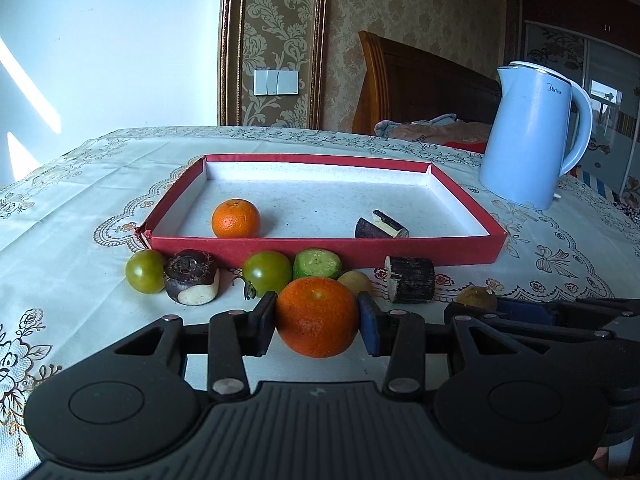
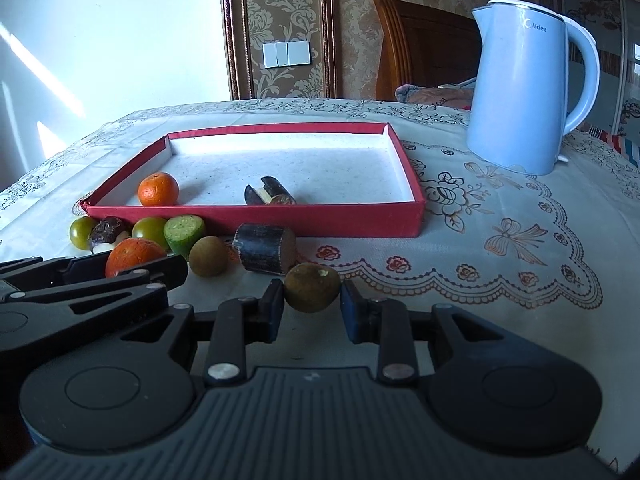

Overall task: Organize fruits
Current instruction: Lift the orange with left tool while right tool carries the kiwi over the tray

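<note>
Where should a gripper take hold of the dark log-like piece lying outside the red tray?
Grip the dark cylinder piece across its curved sides at mid-length, coming from above. It lies on its side with flat cut ends, and a small brown fruit sits close at its left end.

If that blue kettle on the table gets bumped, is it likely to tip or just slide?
The blue kettle stands tall on a fairly narrow base, so a push up high could probably tip it. A low nudge would more likely drag it on the tablecloth, which may bunch. How full it is cannot be told.
</note>
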A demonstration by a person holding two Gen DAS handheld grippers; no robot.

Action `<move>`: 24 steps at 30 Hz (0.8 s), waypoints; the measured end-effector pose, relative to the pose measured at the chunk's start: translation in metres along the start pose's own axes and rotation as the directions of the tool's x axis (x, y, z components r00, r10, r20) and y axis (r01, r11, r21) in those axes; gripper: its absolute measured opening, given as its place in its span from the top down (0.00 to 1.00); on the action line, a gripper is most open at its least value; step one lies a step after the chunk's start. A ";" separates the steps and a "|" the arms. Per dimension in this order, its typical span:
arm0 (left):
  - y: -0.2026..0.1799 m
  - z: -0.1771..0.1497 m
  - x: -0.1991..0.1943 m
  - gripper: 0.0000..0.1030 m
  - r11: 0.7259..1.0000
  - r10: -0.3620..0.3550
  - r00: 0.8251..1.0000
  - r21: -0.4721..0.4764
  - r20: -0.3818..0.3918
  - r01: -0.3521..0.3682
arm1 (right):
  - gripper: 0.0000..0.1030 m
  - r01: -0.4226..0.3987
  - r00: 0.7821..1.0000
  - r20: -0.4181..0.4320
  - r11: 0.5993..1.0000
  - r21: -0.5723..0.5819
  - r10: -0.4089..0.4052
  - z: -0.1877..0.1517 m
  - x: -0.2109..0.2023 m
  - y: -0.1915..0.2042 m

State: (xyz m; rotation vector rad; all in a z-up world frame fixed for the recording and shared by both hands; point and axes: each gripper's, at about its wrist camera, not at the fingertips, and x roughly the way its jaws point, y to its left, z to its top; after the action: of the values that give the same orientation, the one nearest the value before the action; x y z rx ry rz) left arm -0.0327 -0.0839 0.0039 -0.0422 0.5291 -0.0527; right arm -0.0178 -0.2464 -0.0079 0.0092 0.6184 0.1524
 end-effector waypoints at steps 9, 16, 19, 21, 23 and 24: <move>0.016 0.011 -0.006 0.60 0.999 0.029 0.999 -0.022 0.030 -0.028 | 0.71 -0.020 0.999 0.028 0.999 -0.034 0.021 0.013 -0.002 0.017; 0.023 0.029 -0.007 0.59 0.999 0.050 0.996 -0.021 0.067 -0.049 | 0.71 -0.032 0.998 0.046 0.998 -0.050 0.035 0.027 0.004 0.026; 0.024 0.038 -0.006 0.59 0.998 0.059 0.994 -0.017 0.086 -0.058 | 0.71 -0.037 0.997 0.059 0.998 -0.054 0.040 0.035 0.007 0.029; 0.026 0.043 -0.005 0.59 0.998 0.066 0.993 -0.016 0.098 -0.064 | 0.72 -0.038 0.997 0.071 0.998 -0.059 0.042 0.041 0.008 0.030; 0.029 0.048 -0.002 0.59 0.997 0.074 0.992 -0.019 0.104 -0.073 | 0.72 -0.039 0.996 0.077 0.997 -0.062 0.044 0.047 0.010 0.030; 0.030 0.050 -0.001 0.59 0.997 0.079 0.991 -0.022 0.106 -0.078 | 0.72 -0.039 0.996 0.080 0.997 -0.061 0.044 0.049 0.011 0.030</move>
State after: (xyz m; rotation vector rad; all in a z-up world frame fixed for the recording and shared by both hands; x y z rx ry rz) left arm -0.0069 -0.0527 0.0459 -0.0410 0.4241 0.0311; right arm 0.0148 -0.2138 0.0270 -0.0292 0.5321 0.2101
